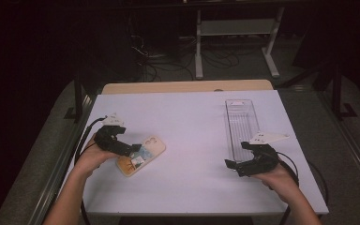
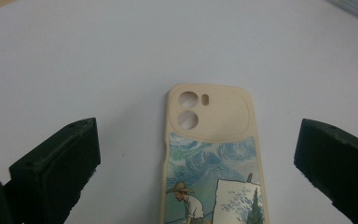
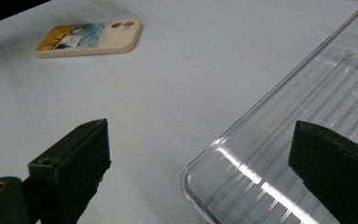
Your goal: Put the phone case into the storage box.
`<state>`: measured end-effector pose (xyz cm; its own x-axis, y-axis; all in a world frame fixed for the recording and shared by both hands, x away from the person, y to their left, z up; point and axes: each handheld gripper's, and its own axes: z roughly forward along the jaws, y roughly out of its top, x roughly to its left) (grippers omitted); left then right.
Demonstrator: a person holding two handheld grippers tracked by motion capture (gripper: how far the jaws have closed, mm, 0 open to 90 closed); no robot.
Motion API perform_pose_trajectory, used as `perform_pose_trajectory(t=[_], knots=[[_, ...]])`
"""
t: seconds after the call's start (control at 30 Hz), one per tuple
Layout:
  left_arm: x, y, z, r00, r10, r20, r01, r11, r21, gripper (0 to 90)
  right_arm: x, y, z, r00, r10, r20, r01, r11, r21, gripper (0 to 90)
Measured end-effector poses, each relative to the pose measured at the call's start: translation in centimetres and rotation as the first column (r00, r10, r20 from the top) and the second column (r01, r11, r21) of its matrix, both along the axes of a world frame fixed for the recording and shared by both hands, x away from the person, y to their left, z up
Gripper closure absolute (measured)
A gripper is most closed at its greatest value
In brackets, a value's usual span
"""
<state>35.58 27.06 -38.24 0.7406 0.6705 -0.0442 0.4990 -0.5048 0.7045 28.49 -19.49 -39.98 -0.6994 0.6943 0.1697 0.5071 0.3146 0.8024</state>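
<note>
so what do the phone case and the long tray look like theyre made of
The phone case looks like soft matte plastic or silicone: cream, rounded edges, no glare, with a glossier printed painting on its back. The tray looks like hard clear plastic: the white table shows through it, its ribbed floor and rim catch bright highlights. Neither can be told for certain by look alone.

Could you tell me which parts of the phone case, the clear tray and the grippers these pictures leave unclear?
- Phone case: its lower end is cut off by the bottom edge of the left gripper view; in the high view the left gripper covers part of it.
- Clear tray: its far end runs past the right gripper view's edge.
- Right gripper: in the high view, too dark to tell jaw tips from tray.
</note>
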Motion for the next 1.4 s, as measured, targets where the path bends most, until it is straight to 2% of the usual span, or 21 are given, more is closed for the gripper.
perform_pose_trajectory(t=[0.4,0.67,1.2,1.4], knots=[[-0.6,-0.1,-0.7,0.9987,-0.019,-0.048,0.019,0.9997,0.018,0.0,0.0,0.0,0.0,1.0000,0.000,0.000,0.000,1.000,-0.003,4.7],[-0.9,-0.1,-1.1,0.9987,0.000,-0.051,0.001,0.9999,0.017,0.0,0.0,0.0,0.0,1.0000,0.000,0.002,0.000,1.000,-0.002,4.7],[-1.2,-0.7,-2.8,0.9969,-0.013,-0.077,0.017,0.9987,0.049,0.0,0.0,0.0,0.0,1.0000,-0.001,0.002,0.001,1.000,-0.001,4.7],[-1.2,-0.7,-3.0,0.9966,-0.014,-0.081,0.018,0.9982,0.057,0.0,0.0,-0.1,0.0,1.0000,0.001,0.004,-0.001,1.000,-0.002,4.7]])
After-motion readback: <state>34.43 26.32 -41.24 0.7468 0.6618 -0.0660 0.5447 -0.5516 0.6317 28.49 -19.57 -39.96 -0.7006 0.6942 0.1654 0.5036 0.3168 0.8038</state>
